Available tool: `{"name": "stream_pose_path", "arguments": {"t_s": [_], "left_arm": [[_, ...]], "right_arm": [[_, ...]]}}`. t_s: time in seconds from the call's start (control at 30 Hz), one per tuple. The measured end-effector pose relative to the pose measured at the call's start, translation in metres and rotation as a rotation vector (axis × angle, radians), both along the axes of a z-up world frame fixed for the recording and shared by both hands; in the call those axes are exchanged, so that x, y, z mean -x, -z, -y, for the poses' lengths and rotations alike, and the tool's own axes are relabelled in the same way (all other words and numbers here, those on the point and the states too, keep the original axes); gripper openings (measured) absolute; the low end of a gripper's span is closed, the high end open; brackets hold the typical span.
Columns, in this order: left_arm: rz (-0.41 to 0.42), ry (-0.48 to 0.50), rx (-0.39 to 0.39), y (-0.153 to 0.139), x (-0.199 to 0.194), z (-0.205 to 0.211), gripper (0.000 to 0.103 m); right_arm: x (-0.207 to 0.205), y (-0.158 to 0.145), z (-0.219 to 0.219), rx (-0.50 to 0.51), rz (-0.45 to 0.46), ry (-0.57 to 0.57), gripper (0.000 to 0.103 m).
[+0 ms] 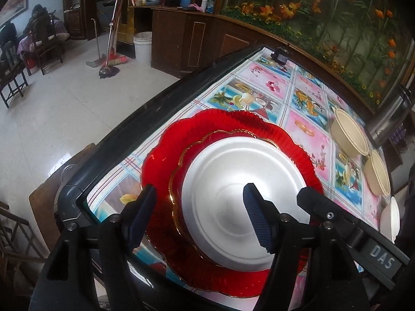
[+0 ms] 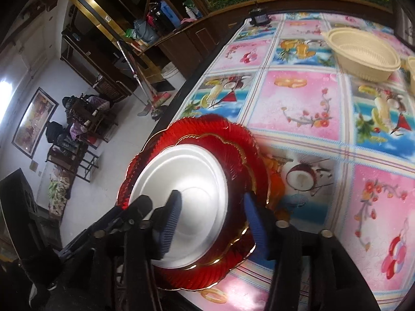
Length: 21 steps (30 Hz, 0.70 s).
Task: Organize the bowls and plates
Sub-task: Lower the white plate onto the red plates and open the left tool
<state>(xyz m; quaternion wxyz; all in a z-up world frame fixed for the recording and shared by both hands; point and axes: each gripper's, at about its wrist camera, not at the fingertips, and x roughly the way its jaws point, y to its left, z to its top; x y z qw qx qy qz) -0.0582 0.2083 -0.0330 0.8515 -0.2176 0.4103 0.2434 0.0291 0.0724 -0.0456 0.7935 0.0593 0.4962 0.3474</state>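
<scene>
A white round foam plate (image 1: pixel 243 207) lies on a smaller red scalloped glass plate with a gold rim (image 1: pixel 181 165), itself on a larger red ribbed glass plate (image 1: pixel 233 121), stacked near the dark-framed corner edge of the desk (image 1: pixel 155 98) with its fruit-patterned cloth. The left hand-held gripper (image 1: pixel 199 215) stands partly open over the stack's near side, gripping nothing. The right hand-held gripper (image 2: pixel 212 223) is likewise partly open, its ribbed blue pads astride the white plate's rim without pressing. Beige ribbed plastic bowls (image 2: pixel 363 51) sit well apart toward the far edge, with open patterned cloth between.
</scene>
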Motion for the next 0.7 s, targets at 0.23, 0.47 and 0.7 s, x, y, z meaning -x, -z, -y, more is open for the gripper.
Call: {"name": "stream_pose_path", "arguments": {"t_s": [0.23,0.47,0.7], "left_arm": [[0.021,0.013,-0.057,-0.011,0.0,0.011,0.069],[0.046,0.039,-0.113,-0.024,-0.002,0.026,0.069],[0.06,0.094,-0.172,-0.035,-0.012,0.051,0.069]], "right_arm": [[0.005,-0.012,0.016,-0.026,0.026,0.024,0.06],[-0.001,-0.019,0.045,-0.048,0.031,0.085,0.066],[-0.01,-0.019,0.079,-0.074,0.012,0.143,0.072]]}}
